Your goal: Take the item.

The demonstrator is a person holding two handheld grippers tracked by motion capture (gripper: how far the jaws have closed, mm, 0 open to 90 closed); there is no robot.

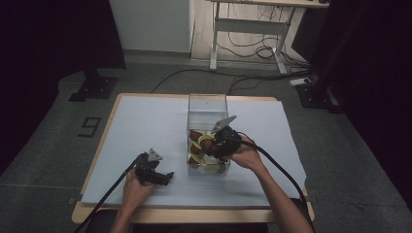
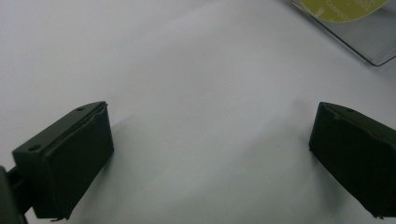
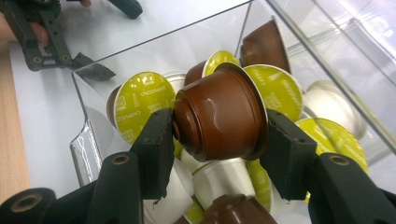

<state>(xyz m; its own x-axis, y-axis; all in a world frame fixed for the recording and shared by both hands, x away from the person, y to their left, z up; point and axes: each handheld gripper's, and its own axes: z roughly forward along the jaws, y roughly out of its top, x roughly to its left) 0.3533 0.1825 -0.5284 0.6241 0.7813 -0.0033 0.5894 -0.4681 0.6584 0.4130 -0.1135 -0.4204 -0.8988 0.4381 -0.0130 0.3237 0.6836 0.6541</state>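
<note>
A clear plastic box (image 1: 207, 104) stands in the middle of the table with several brown and white coffee capsules with green lids inside. My right gripper (image 1: 214, 143) reaches over the box's near end and is shut on one brown capsule (image 3: 219, 116), one pad on its base and the other on its lid, above the other capsules (image 3: 140, 105). My left gripper (image 1: 163, 177) rests on the white table cover left of the box. Its jaws stand wide apart over bare cover (image 2: 210, 140), with a corner of the box (image 2: 355, 28) beyond them.
The white cover (image 1: 141, 131) spans the wooden table, with its front edge (image 1: 194, 213) near the person's arms. A desk frame and cables (image 1: 252, 34) stand on the floor behind the table. A black stand base (image 1: 94, 87) sits at the far left.
</note>
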